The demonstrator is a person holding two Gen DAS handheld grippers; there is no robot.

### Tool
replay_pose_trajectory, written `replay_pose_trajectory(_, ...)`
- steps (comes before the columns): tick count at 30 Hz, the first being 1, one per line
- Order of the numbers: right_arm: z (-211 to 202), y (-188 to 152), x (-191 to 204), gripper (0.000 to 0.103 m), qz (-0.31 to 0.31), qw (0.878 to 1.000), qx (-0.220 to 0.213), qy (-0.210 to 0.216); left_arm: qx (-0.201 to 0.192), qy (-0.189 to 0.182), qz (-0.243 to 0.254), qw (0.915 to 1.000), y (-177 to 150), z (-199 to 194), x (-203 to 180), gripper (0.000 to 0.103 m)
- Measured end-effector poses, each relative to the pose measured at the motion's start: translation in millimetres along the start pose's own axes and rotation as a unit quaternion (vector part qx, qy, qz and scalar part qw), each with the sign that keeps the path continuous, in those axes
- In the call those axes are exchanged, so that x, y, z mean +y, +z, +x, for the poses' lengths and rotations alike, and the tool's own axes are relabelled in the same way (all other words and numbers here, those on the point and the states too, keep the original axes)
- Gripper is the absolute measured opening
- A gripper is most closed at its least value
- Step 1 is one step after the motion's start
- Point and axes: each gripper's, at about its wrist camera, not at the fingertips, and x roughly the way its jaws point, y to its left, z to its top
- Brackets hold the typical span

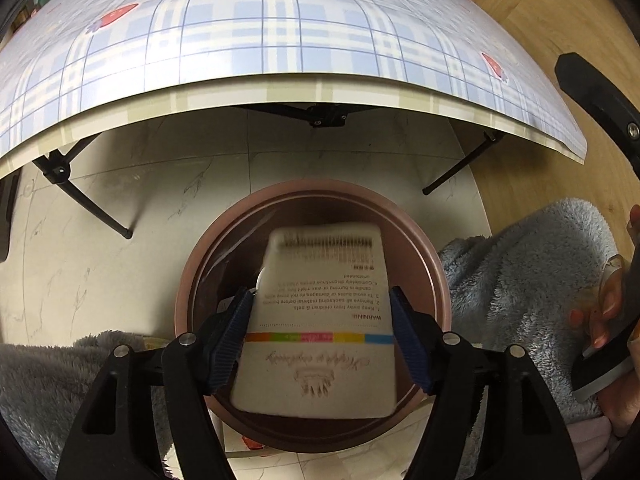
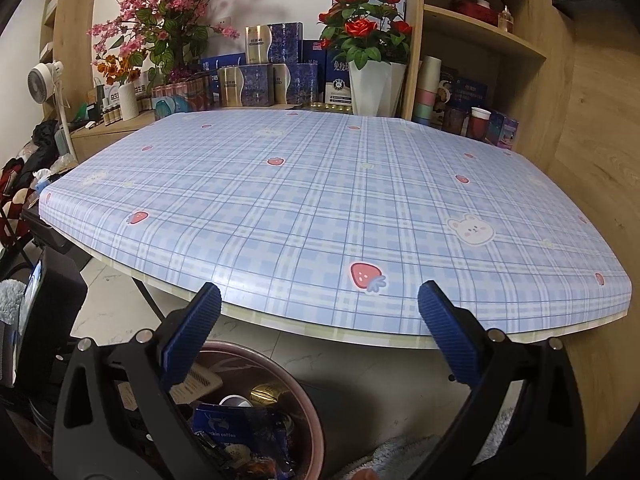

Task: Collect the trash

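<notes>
In the left wrist view my left gripper (image 1: 322, 320) is over the round pink trash bin (image 1: 434, 276) on the floor. A white printed card (image 1: 320, 320) lies between its blue pads; its image is blurred and small gaps show at the pads. In the right wrist view my right gripper (image 2: 320, 316) is open and empty at the table's near edge, above the same bin (image 2: 312, 420), which holds a blue coffee bag (image 2: 240, 436), a cup and other wrappers. The card's end (image 2: 200, 380) shows over the bin there.
The plaid-covered folding table (image 2: 320, 200) stands beyond the bin, its black legs (image 1: 88, 204) on pale tile floor. Shelves with boxes, flower pots (image 2: 372, 84) and a fan (image 2: 42, 84) line the back wall. A grey fluffy rug (image 1: 520, 280) lies beside the bin.
</notes>
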Motion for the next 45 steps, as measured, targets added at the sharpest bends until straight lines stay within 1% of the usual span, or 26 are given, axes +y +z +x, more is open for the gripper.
replay_pose_trajectory(6, 0, 0, -1, 0.097, 0.003, 1.000, 0.002, 0.000, 0.005, 0.003, 0.002, 1.0000, 1, 1, -2, 0.074)
replay_pose_trajectory(11, 0, 0, -2, 0.097, 0.006, 1.000, 0.003, 0.000, -0.004, 0.007, 0.000, 1.0000, 1, -3, -1, 0.076)
replay_pose_trajectory(13, 0, 1, -3, 0.097, 0.009, 1.000, 0.002, 0.001, -0.021, 0.010, -0.001, 0.9997, 2, -12, 0, 0.076)
replay_pose_trajectory(15, -2, 4, -5, 0.097, 0.016, 1.000, 0.002, 0.002, -0.048, 0.021, 0.000, 0.9986, 5, -25, -1, 0.077)
replay_pose_trajectory(16, -4, 7, -6, 0.097, 0.018, 1.000, 0.000, 0.005, -0.075, 0.030, 0.002, 0.9968, 7, -39, -1, 0.079)
replay_pose_trajectory(17, -6, 11, -8, 0.097, 0.017, 1.000, -0.003, 0.008, -0.090, 0.037, 0.004, 0.9952, 9, -47, -1, 0.083)
replay_pose_trajectory(18, -8, 15, -9, 0.097, 0.015, 1.000, -0.007, 0.008, -0.112, 0.050, 0.008, 0.9924, 12, -59, -2, 0.084)
replay_pose_trajectory(19, -12, 23, -9, 0.097, 0.010, 1.000, -0.013, 0.010, -0.142, 0.066, 0.012, 0.9876, 16, -76, -2, 0.086)
replay_pose_trajectory(21, -16, 36, -9, 0.097, 0.001, 1.000, -0.020, 0.019, -0.175, 0.080, 0.011, 0.9813, 22, -98, -1, 0.089)
replay_pose_trajectory(23, -25, 55, -8, 0.097, -0.016, 0.999, -0.031, 0.024, -0.218, 0.088, 0.002, 0.9720, 34, -130, 1, 0.091)
replay_pose_trajectory(26, -39, 82, -6, 0.097, -0.034, 0.998, -0.053, 0.023, -0.277, 0.107, -0.003, 0.9549, 46, -174, 1, 0.094)
replay_pose_trajectory(27, -44, 91, -6, 0.097, -0.035, 0.997, -0.059, 0.025, -0.300, 0.114, -0.003, 0.9472, 50, -192, 1, 0.095)
replay_pose_trajectory(28, -50, 103, -7, 0.097, -0.034, 0.997, -0.064, 0.029, -0.313, 0.120, -0.003, 0.9422, 53, -203, -1, 0.096)
replay_pose_trajectory(30, -60, 120, -9, 0.097, -0.026, 0.996, -0.075, 0.033, -0.345, 0.136, -0.003, 0.9286, 58, -231, -2, 0.097)
replay_pose_trajectory(31, -64, 126, -11, 0.097, -0.024, 0.996, -0.079, 0.034, -0.355, 0.141, -0.002, 0.9242, 60, -239, -4, 0.097)
replay_pose_trajectory(32, -68, 133, -11, 0.097, -0.022, 0.996, -0.082, 0.037, -0.369, 0.150, -0.002, 0.9173, 61, -252, -5, 0.097)
replay_pose_trajectory(33, -72, 140, -11, 0.097, -0.019, 0.995, -0.085, 0.041, -0.377, 0.159, -0.001, 0.9123, 61, -261, -7, 0.097)
replay_pose_trajectory(35, -79, 149, -12, 0.097, -0.015, 0.995, -0.088, 0.042, -0.392, 0.167, -0.002, 0.9049, 61, -277, -11, 0.097)
replay_pose_trajectory(39, -89, 160, -9, 0.097, -0.014, 0.995, -0.089, 0.044, -0.411, 0.168, -0.004, 0.8962, 59, -300, -12, 0.097)
replay_pose_trajectory(43, -96, 165, -7, 0.097, -0.012, 0.995, -0.092, 0.048, -0.426, 0.179, 0.001, 0.8867, 55, -312, -15, 0.097)
replay_pose_trajectory(45, -99, 166, -5, 0.097, -0.015, 0.994, -0.095, 0.043, -0.427, 0.179, 0.000, 0.8862, 53, -316, -16, 0.097)
